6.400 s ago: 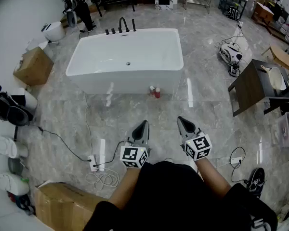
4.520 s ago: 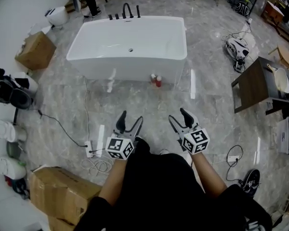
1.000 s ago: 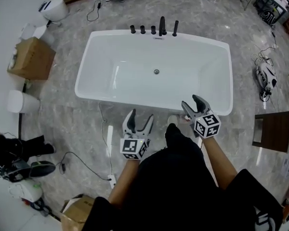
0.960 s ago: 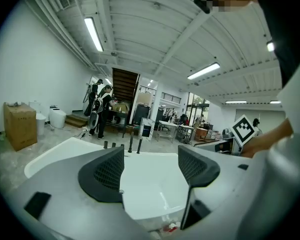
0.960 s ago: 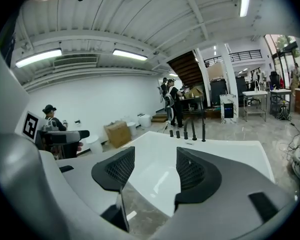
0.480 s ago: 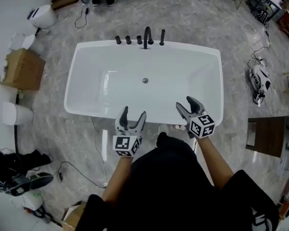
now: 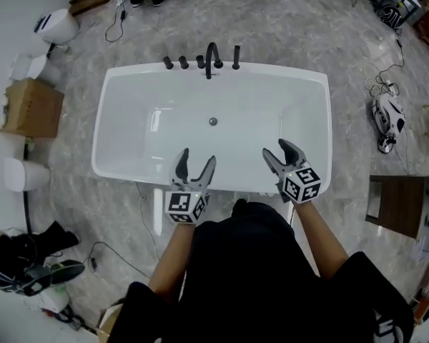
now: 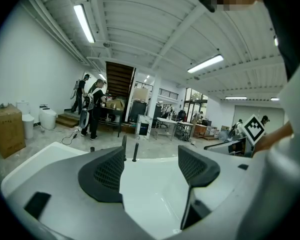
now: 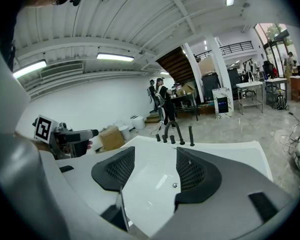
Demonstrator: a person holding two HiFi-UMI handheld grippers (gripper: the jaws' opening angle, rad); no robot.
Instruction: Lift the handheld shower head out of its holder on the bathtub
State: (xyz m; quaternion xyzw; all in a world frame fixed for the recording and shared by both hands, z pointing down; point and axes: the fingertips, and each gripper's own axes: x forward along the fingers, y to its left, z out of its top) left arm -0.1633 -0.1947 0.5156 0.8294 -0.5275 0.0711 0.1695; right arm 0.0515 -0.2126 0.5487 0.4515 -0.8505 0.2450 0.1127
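Observation:
The white bathtub (image 7: 104, 138) fills the middle of the head view. On its far rim stand several black fittings: small knobs, a curved spout (image 7: 212, 51) and, rightmost, the slim upright handheld shower head (image 7: 236, 56) in its holder. My left gripper (image 7: 195, 161) and right gripper (image 7: 277, 151) hover open and empty over the near rim, far short of the fittings. In the left gripper view the shower head (image 8: 135, 152) shows between the jaws of that gripper (image 8: 150, 168). The right gripper view has it (image 9: 191, 135) above that gripper (image 9: 154, 170).
A cardboard box (image 7: 28, 106) and a toilet (image 7: 54, 26) stand left of the tub. A floor device with cables (image 7: 388, 116) and a dark table (image 7: 397, 197) are to the right. People (image 8: 93, 106) stand beyond the tub. Shoes (image 7: 36, 245) lie at the near left.
The view has closed in on the tub from across the floor. Both grippers, shut at first, are open and have come over the near rim in the last second.

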